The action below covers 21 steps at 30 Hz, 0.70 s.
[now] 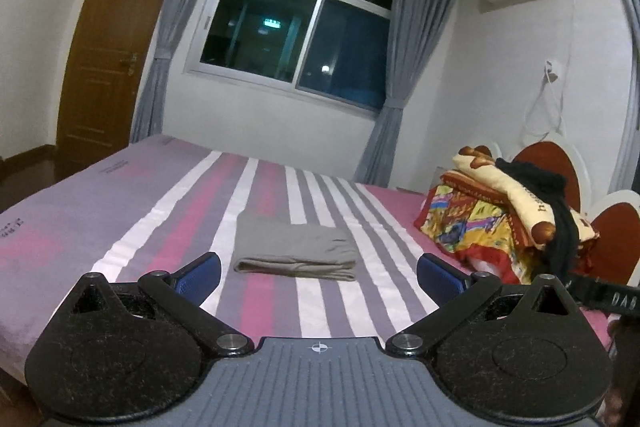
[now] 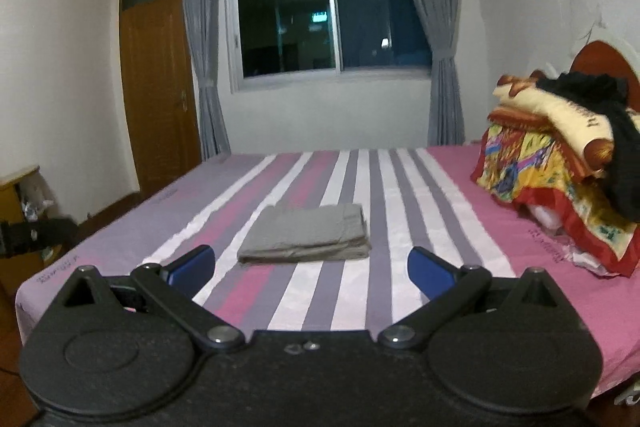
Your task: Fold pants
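Note:
Grey pants lie folded into a flat rectangle on the striped bed sheet, in the middle of the bed. They also show in the right wrist view. My left gripper is open and empty, held above the bed's near edge, short of the pants. My right gripper is open and empty too, also back from the pants, with the bundle between and beyond its blue pads.
A pile of colourful blankets and dark clothes sits at the right by the red headboard; it also shows in the right wrist view. A window with grey curtains and a wooden door lie beyond the bed.

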Each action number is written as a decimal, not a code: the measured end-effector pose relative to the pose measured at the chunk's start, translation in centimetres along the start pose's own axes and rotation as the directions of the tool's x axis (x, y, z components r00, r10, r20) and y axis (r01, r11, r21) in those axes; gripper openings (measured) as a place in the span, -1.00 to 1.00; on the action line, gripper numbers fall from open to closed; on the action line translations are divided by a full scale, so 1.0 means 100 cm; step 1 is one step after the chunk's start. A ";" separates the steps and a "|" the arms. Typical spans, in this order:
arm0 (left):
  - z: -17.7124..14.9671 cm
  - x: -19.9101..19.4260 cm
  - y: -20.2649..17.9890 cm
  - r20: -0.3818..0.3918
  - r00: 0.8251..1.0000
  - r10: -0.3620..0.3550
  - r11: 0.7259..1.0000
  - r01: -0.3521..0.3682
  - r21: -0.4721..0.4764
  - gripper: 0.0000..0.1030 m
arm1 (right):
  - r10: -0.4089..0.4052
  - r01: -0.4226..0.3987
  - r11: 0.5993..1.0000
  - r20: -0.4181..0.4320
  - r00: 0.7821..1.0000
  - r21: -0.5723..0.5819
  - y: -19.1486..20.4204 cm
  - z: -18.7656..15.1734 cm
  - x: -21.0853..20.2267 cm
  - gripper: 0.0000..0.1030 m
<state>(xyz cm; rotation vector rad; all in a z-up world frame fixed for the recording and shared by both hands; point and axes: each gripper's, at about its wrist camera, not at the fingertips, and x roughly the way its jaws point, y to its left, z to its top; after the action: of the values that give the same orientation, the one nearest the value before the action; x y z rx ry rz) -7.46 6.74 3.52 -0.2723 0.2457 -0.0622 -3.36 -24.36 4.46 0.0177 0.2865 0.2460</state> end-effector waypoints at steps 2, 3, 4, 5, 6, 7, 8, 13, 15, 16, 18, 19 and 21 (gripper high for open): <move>-0.003 -0.002 0.000 -0.008 1.000 0.006 1.000 -0.005 0.012 1.00 | 0.010 -0.010 1.000 0.003 1.000 0.012 -0.003 0.004 0.000 1.00; -0.005 -0.004 0.001 -0.013 1.000 0.007 1.000 -0.006 0.017 1.00 | 0.002 -0.002 1.000 0.013 1.000 0.000 -0.001 0.005 -0.001 1.00; -0.005 -0.004 0.001 -0.019 1.000 0.008 1.000 -0.008 0.019 1.00 | -0.002 0.003 1.000 0.020 1.000 -0.015 0.001 0.005 -0.001 1.00; -0.005 -0.004 0.002 -0.024 1.000 0.007 1.000 -0.006 0.022 1.00 | 0.000 0.000 1.000 0.020 1.000 -0.024 0.004 0.003 -0.002 1.00; -0.004 -0.004 0.003 -0.028 1.000 0.004 1.000 -0.003 0.025 1.00 | 0.005 -0.005 1.000 0.014 1.000 -0.027 0.007 0.001 -0.002 1.00; -0.003 -0.003 0.003 -0.027 1.000 0.005 1.000 -0.004 0.029 1.00 | 0.009 -0.009 1.000 0.007 1.000 -0.025 0.008 0.001 0.000 1.00; -0.002 0.000 0.004 -0.024 1.000 0.007 0.999 -0.006 0.034 1.00 | 0.009 -0.009 1.000 0.003 1.000 -0.024 0.009 0.000 0.003 1.00; 0.002 0.001 0.000 -0.013 1.000 0.004 0.999 -0.004 0.055 1.00 | 0.012 -0.012 0.999 0.003 1.000 -0.040 0.019 0.000 0.009 1.00; 0.002 0.000 -0.001 -0.012 1.000 0.002 0.998 -0.001 0.055 1.00 | 0.010 -0.010 0.999 0.012 1.000 -0.050 0.020 -0.002 0.004 1.00; 0.002 -0.001 -0.001 -0.010 1.000 0.002 0.998 -0.002 0.057 1.00 | 0.009 -0.008 0.999 0.015 1.000 -0.051 0.020 -0.002 0.002 1.00; 0.002 0.000 -0.003 -0.009 1.000 0.003 0.998 -0.002 0.058 1.00 | 0.008 -0.007 0.999 0.016 1.000 -0.049 0.019 -0.004 -0.001 1.00; 0.002 0.000 -0.003 -0.009 1.000 0.003 0.998 -0.003 0.058 1.00 | 0.008 -0.008 0.999 0.015 1.000 -0.048 0.019 -0.005 -0.002 1.00; 0.001 0.000 -0.003 -0.008 1.000 0.004 0.998 -0.003 0.058 1.00 | 0.011 -0.011 0.999 0.014 1.000 -0.045 0.019 -0.005 -0.003 1.00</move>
<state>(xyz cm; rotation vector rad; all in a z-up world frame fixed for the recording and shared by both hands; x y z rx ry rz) -7.43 6.45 3.73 -0.2140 0.2516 -0.0668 -4.28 -22.59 4.14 -0.0232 0.2665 0.2630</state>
